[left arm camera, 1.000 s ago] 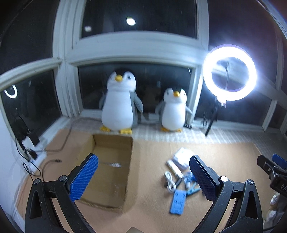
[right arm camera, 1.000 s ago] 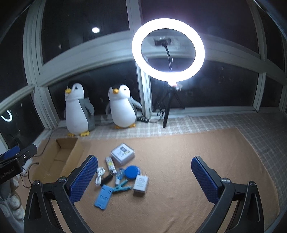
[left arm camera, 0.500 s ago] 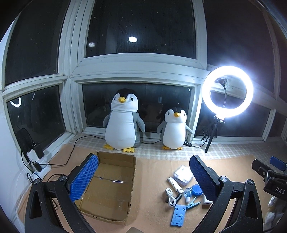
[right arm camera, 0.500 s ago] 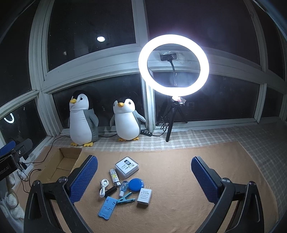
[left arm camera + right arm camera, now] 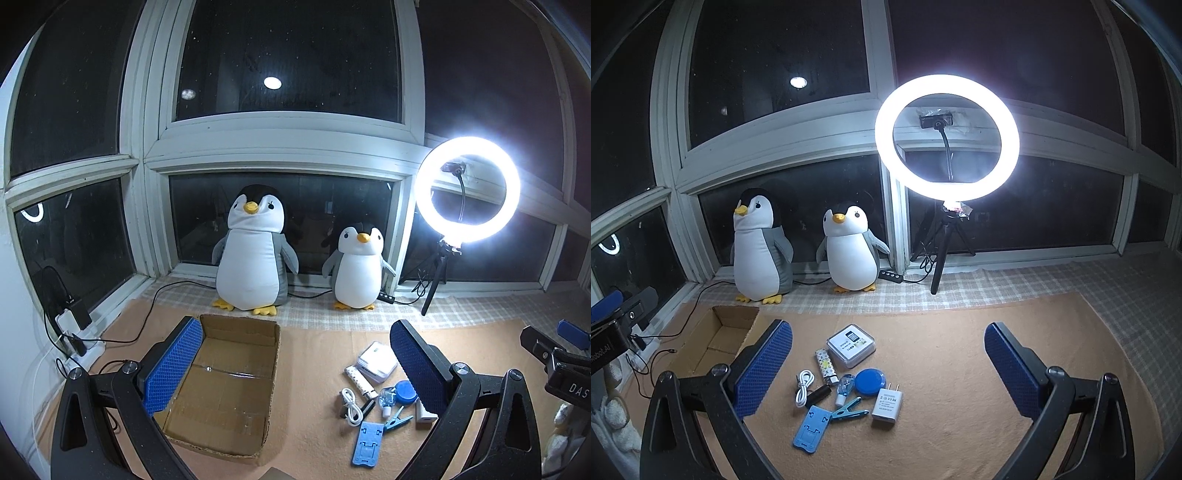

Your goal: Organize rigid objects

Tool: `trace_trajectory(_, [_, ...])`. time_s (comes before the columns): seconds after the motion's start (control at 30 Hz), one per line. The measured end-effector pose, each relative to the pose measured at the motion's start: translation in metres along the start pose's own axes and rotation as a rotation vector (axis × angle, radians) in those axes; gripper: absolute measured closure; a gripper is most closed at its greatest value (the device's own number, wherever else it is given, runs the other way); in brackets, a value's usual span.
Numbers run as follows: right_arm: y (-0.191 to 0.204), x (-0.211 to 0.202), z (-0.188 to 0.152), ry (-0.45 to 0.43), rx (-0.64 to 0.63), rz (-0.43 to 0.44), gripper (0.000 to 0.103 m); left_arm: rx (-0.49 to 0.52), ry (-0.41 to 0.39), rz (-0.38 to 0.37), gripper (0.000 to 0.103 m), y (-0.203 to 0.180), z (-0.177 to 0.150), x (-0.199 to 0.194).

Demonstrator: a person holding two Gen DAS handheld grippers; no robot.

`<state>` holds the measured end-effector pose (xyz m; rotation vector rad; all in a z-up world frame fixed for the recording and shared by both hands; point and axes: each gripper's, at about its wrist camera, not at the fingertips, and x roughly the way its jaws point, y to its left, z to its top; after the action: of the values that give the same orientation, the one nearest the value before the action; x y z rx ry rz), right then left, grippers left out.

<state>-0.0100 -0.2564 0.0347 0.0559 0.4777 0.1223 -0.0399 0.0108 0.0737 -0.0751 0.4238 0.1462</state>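
- The left gripper [image 5: 295, 363] hangs in the air with its blue jaws spread wide and nothing between them.
- The right gripper [image 5: 888, 367] also hangs in the air, jaws spread wide, holding nothing.
- A brown mat [image 5: 960, 354] covers the floor by the window.
- An open cardboard box [image 5: 225, 391] sits near the left edge of the mat.
- A bunch of small things lies in the middle of the mat, to the right of the box and apart from it.
- In the bunch are a white square case [image 5: 851, 346], a lighter [image 5: 826, 366], a white cable [image 5: 803, 387], a blue round lid [image 5: 870, 379], a white charger plug [image 5: 887, 403], a blue clip [image 5: 849, 410] and a blue phone stand [image 5: 810, 429].
- The clip touches the phone stand, and the plug lies just beside the clip.
- Two toy penguins, a big penguin [image 5: 255, 251] and a small penguin [image 5: 358, 267], stand past the far edge of the mat, against the window.
- A bright ring light [image 5: 947, 138] stands on a tripod to the right of the penguins.
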Motion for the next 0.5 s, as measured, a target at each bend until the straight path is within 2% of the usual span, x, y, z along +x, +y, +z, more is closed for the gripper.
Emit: trace_trajectory(0.5, [-0.0001,0.0004,-0.0019,0.008,0.001,-0.002,0.000,-0.003,0.015,-0.006,0.000,0.0008,-0.0008,0.0034])
